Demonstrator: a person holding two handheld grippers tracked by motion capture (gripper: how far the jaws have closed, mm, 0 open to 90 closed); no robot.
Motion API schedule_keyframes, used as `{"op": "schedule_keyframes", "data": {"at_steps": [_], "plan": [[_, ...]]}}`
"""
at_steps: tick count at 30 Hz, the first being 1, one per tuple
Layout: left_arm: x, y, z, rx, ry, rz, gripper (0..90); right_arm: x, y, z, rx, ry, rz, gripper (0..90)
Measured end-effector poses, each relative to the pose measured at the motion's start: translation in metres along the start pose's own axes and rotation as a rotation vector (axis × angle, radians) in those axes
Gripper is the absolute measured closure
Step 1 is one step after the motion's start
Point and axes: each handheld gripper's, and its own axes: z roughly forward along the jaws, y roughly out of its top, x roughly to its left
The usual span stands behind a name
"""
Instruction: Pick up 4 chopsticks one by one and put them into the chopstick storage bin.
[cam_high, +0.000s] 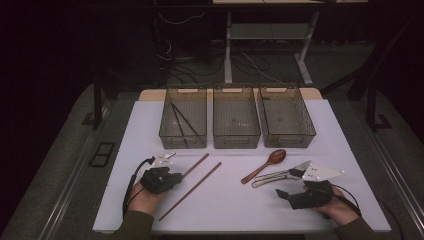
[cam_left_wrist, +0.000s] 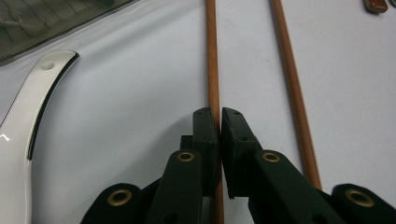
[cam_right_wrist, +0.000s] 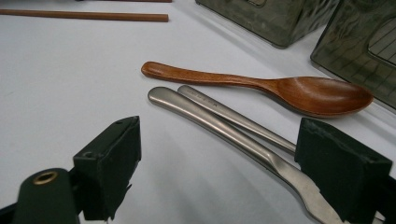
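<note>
2 tools: left tool (cam_left_wrist: 219, 122) clamps 1 chopstick (cam_left_wrist: 212, 56); right tool (cam_right_wrist: 217, 154) gapes beside bare mat (cam_high: 235, 200).

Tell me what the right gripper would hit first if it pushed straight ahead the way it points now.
Probably the two metal utensil handles lying between the open jaws of the right gripper; the wooden spoon lies just beyond.

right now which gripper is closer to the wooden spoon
Right. The right gripper sits open just below the wooden spoon, beside the metal cutlery. The left gripper is across the table, shut on a chopstick.
</note>
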Motion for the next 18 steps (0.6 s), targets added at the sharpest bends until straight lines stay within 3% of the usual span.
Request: {"op": "schedule_keyframes", "data": {"at_steps": [18], "plan": [[0.001,0.005,-0.014,-0.051,-0.034,0.008,84.1,0.000,0.000,0.000,-0.001,0.000,0.001,14.3]]}}
